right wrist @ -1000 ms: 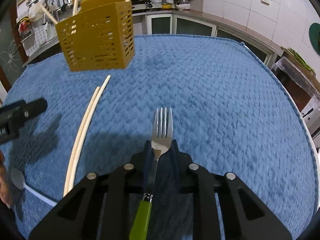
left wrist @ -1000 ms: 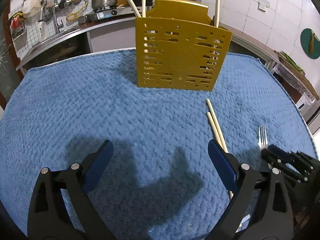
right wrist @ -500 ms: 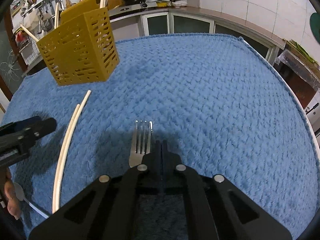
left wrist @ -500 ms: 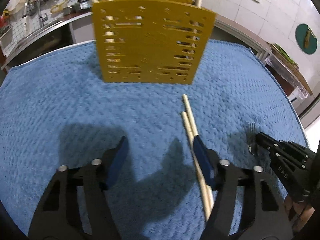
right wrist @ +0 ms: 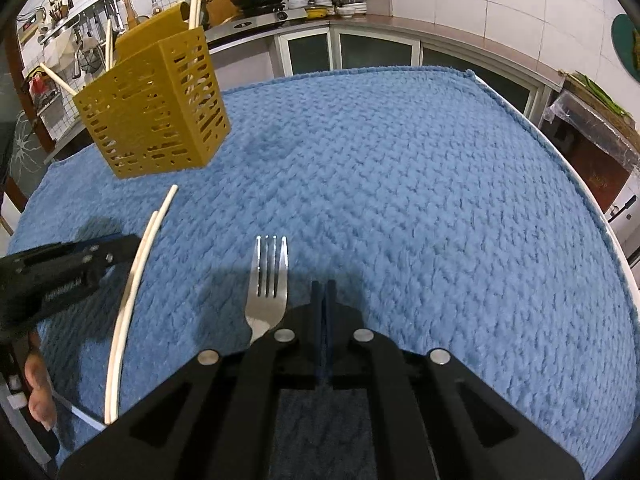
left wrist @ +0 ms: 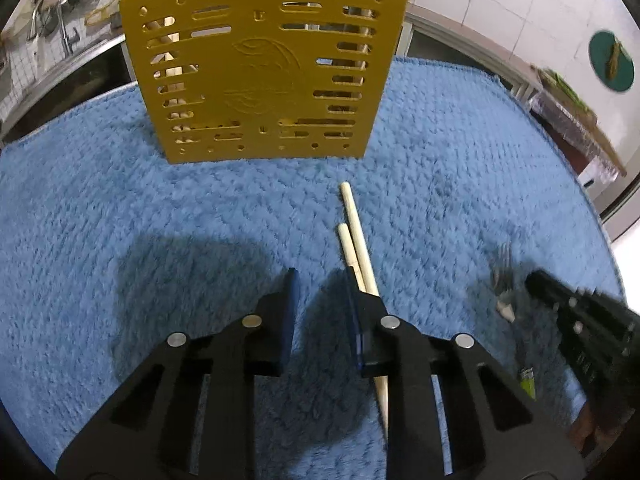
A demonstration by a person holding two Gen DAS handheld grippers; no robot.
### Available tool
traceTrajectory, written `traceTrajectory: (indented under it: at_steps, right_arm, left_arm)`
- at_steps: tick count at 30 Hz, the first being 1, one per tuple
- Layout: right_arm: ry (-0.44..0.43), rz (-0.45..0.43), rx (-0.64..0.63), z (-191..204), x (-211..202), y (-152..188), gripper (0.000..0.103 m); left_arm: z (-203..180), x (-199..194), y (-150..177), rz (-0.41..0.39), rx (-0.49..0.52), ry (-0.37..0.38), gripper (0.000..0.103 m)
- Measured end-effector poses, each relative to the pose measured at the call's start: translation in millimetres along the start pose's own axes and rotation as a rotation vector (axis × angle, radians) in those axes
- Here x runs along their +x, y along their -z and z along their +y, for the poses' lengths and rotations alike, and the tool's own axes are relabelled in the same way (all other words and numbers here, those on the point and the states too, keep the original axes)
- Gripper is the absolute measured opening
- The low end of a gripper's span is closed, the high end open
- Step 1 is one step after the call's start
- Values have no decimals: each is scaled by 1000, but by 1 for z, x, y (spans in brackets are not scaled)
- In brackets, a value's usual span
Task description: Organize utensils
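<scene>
A gold slotted utensil holder (left wrist: 260, 72) (right wrist: 156, 112) stands on the blue towel (left wrist: 100, 208) with chopsticks upright in it. Two pale chopsticks (left wrist: 354, 228) (right wrist: 138, 272) lie side by side on the towel. My left gripper (left wrist: 320, 274) (right wrist: 124, 246) hovers over them with its jaws closing. Its gap holds nothing, and the chopsticks run under its right finger. A green-handled fork (right wrist: 268, 280) (left wrist: 502, 276) lies flat. My right gripper (right wrist: 322, 284) (left wrist: 536, 280) is shut with pads together, the fork just left of its fingers.
A thin white handle (right wrist: 78, 414) lies near a person's hand (right wrist: 38, 392) at the towel's near left. The towel's far edge (right wrist: 400, 68) borders kitchen counters with a stove and hanging tools. A side shelf (left wrist: 576, 120) stands at the right.
The left gripper moved forward toward the holder, over the chopsticks, and its jaws narrowed from wide apart. The right gripper shut; the fork once between its fingers now lies left of them.
</scene>
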State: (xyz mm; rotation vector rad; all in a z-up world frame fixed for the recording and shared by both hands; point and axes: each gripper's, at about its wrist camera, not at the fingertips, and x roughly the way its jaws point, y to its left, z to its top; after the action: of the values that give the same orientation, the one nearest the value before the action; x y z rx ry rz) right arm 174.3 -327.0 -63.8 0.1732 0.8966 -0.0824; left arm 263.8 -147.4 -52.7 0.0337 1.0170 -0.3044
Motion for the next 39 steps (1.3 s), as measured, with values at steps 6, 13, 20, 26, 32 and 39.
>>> traceTrajectory:
  at_steps: [6,13,20,26,32,39]
  right_arm:
    - [17,-11,12,-10,-7,0,2]
    - [41,-4,44,-28,-7,1,2]
    - [30,3,66,-36,-5,3,2]
    - [1,2,59,-26,-9,7,2]
    - [-19,15,47,-10,-7,9,2]
    - [-40,29,24,10,-6,9,2]
  left_arm:
    - [1,-10,-8,-21,-44,56,21]
    - [-8,-3,-7,7,-9,37,21]
    - [-12,9,-9,22,6,29,21]
    - [-21,11,-7,0,56,12,10]
    - [-3,-7,-6,-32,42,-4,6]
    - [46,-25,0,-42,-8,-29,7]
